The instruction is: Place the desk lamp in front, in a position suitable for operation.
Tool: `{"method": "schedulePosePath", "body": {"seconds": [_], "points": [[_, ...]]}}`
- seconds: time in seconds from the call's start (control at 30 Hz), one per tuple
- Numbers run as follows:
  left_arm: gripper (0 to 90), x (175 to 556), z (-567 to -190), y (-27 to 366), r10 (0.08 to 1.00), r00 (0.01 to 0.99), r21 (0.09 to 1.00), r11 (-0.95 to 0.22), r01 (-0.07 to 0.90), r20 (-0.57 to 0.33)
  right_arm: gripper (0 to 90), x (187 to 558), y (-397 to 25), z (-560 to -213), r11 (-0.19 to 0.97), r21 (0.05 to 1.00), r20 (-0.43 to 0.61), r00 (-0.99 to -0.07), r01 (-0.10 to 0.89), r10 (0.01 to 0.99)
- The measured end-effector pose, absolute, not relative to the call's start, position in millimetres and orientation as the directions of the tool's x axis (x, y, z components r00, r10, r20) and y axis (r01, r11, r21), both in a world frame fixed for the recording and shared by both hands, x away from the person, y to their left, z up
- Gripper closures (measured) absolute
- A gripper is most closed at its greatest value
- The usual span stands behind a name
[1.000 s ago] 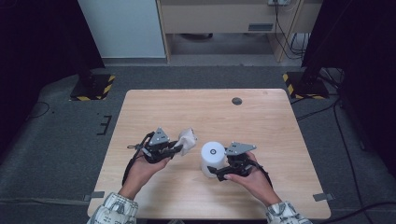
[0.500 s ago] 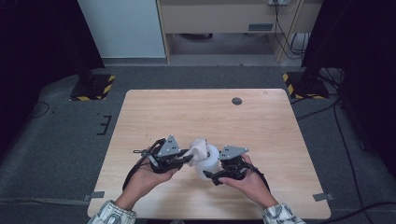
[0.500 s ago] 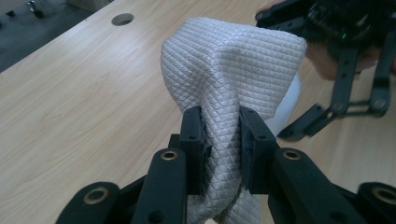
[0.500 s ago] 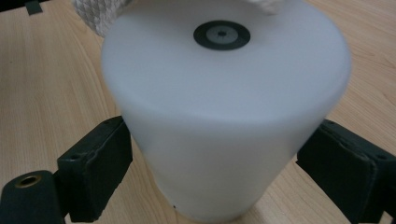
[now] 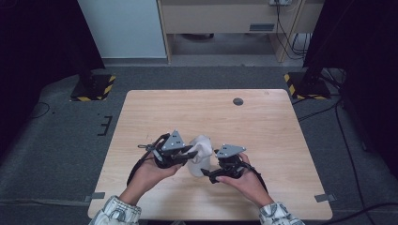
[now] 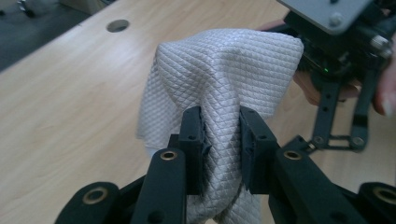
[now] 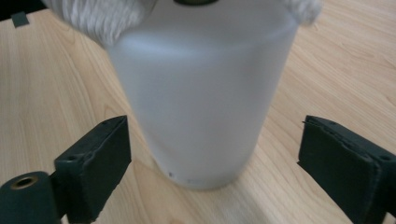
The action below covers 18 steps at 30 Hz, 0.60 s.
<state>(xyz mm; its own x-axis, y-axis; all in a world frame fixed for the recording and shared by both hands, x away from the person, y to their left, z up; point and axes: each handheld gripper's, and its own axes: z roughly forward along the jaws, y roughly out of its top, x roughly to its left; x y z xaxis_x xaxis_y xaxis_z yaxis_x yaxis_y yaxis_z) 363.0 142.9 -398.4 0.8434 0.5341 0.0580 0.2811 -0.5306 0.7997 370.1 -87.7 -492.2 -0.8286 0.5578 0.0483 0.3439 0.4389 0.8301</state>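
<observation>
So the left gripper (image 5: 191,153) has carried the white cloth (image 5: 201,146) right over onto the frosted cup (image 7: 201,93), jaws clamped on the cloth. Right gripper (image 5: 212,172) has moved in, jaws apart around the cup, not touching. Bench (image 5: 197,110) hole (image 5: 238,101) sits at 1 o'clock, well apart.

The wooden tabletop (image 5: 187,112) has a round hole (image 5: 238,101) near its far edge. Beyond it, grey carpet (image 5: 56,140), two stands with yellow-black striped bases (image 5: 92,87) (image 5: 305,84), and a cabinet (image 5: 220,23) with cables (image 5: 287,28).
</observation>
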Motion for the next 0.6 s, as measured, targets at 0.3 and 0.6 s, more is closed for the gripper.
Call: {"method": "schedulePosePath", "body": {"seconds": [0.3,0.6], "points": [[73.0,384,-410,150,0.552,0.833,0.754,-0.564,0.337,0.040,6.9,378,-71,-490,0.434,0.836,0.055,-0.839,0.335,0.541],[73.1,369,-411,140,0.515,0.857,0.763,-0.564,0.315,0.027,7.8,371,-78,-483,0.430,0.851,0.041,-0.854,0.302,0.519]]}}
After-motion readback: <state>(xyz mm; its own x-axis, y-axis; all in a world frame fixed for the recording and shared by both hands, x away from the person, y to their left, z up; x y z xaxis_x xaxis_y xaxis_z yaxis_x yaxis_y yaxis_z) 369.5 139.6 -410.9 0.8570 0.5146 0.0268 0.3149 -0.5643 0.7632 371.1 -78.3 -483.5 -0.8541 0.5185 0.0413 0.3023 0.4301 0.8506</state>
